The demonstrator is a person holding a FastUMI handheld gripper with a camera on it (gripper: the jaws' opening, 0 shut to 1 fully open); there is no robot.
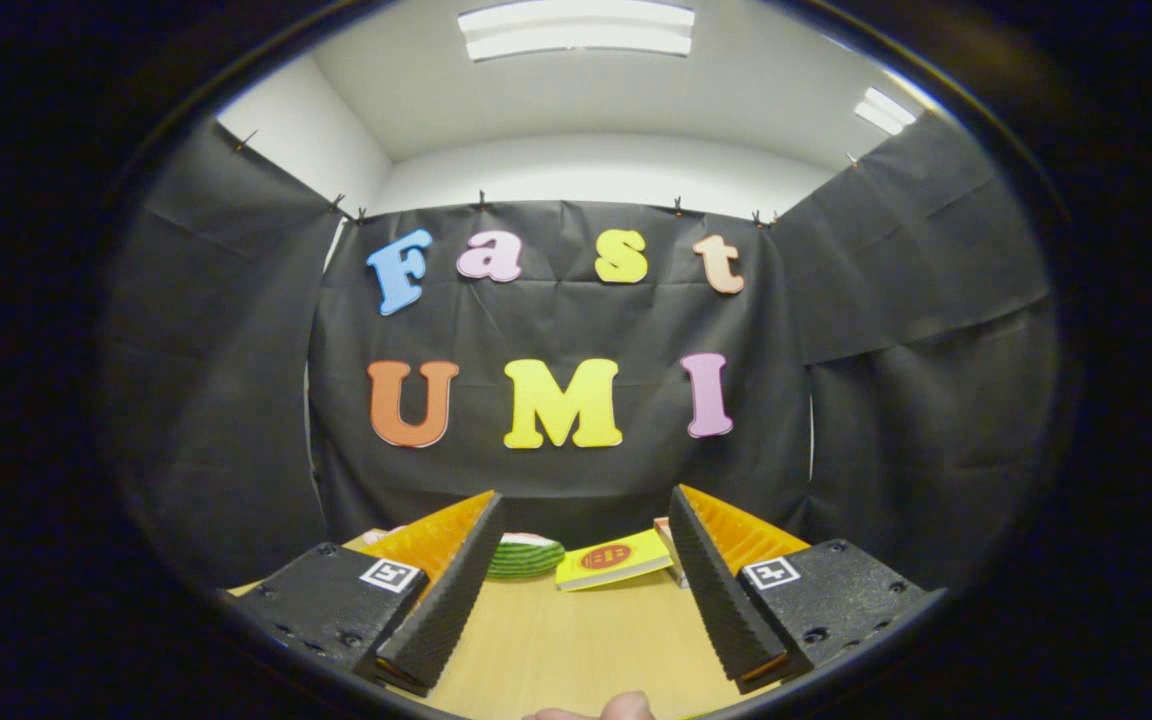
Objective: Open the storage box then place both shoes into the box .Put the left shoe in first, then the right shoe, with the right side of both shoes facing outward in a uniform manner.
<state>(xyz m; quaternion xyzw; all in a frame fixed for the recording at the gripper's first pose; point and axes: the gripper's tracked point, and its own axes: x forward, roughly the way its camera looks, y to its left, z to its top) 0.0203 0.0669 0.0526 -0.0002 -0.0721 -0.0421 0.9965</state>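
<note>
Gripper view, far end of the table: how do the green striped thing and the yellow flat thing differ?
The green striped object is rounded and domed with dark bands; the yellow book-like item is flat and rectangular with a red oval mark. The green one sits nearer one finger, the yellow one nearer the other. Both rest on the wooden table beyond the open gripper, untouched by its fingers.

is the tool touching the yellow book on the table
Apart. In the gripper view the tool is open with bare table between its fingers, and the yellow book lies flat beyond the fingertips, clear of both.
</note>
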